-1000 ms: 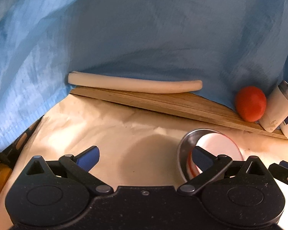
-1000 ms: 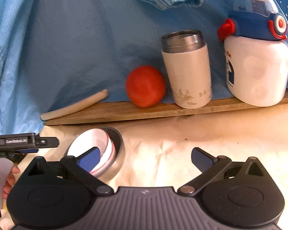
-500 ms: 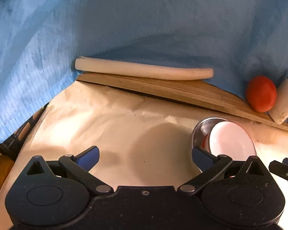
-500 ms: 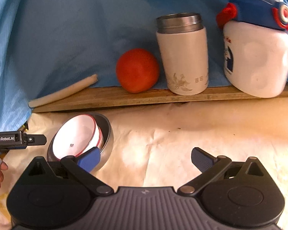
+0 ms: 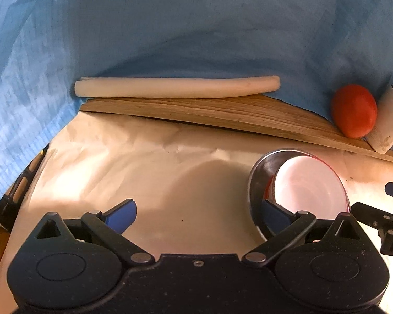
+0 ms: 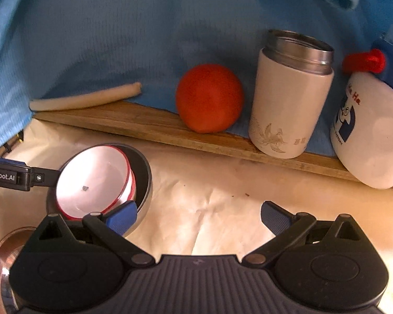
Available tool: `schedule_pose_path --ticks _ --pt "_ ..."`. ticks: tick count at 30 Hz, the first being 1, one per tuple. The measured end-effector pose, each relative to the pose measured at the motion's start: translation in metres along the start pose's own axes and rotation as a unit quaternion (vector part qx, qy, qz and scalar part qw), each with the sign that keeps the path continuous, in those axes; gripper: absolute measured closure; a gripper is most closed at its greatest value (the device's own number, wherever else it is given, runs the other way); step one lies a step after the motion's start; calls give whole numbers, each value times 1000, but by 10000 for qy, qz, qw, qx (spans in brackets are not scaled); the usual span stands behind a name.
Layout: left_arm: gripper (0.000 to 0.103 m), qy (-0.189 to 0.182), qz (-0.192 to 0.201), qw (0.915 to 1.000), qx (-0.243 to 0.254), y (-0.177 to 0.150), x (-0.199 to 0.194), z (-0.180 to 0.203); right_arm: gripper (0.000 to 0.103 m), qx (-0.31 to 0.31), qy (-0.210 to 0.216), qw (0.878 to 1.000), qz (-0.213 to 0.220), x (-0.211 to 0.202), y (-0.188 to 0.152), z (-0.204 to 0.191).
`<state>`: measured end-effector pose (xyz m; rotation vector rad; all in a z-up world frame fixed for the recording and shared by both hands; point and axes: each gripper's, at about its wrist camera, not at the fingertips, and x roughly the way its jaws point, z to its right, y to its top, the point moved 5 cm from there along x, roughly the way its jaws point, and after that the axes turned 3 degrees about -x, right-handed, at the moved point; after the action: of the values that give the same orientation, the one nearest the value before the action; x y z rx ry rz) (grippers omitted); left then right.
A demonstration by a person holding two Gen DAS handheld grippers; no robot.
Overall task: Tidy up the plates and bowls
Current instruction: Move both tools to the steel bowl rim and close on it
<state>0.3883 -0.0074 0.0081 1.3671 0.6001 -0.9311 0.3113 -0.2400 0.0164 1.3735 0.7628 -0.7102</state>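
Our two grippers hover, jaws wide and empty, by a nested bowl pair on cream paper.

Our left gripper (image 5: pixel 198 216) and right gripper (image 6: pixel 199 217) flank a tilted red-rimmed white bowl (image 6: pixel 91 183) inside a steel bowl (image 6: pixel 144 178). Behind, a wooden board (image 6: pixel 149 128) carries a tomato (image 6: pixel 209 98), white thermos (image 6: pixel 290 104), water bottle (image 6: pixel 372 128) and white tube (image 5: pixel 175 87); blue cloth (image 5: pixel 196 26) backs everything.

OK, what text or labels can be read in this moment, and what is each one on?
"enRobot.AI", cut off at the frame edge: on the left gripper, seen from the right wrist.
"He", in red, with blurred print below: on the white bottle.
Small characters beside a flower motif, unreadable: on the white flask.
Nothing readable in the left wrist view.
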Motion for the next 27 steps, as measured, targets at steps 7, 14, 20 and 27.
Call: schedule_pose_path --ticks 7,14,20,27 --pt "7 45 -179 9998 62 0 12 4 0 -353 -70 9993 -128 7 8 -11" --pt "15 1 -341 9994 -14 -2 19 3 2 -613 -196 9977 -227 17 10 -19" --pt "15 7 -388 9992 -67 -3 21 3 2 -591 -88 9976 -351 21 12 -19" --pt "15 7 -470 9988 -168 -6 22 2 1 -517 -30 9972 -537 28 14 -18"
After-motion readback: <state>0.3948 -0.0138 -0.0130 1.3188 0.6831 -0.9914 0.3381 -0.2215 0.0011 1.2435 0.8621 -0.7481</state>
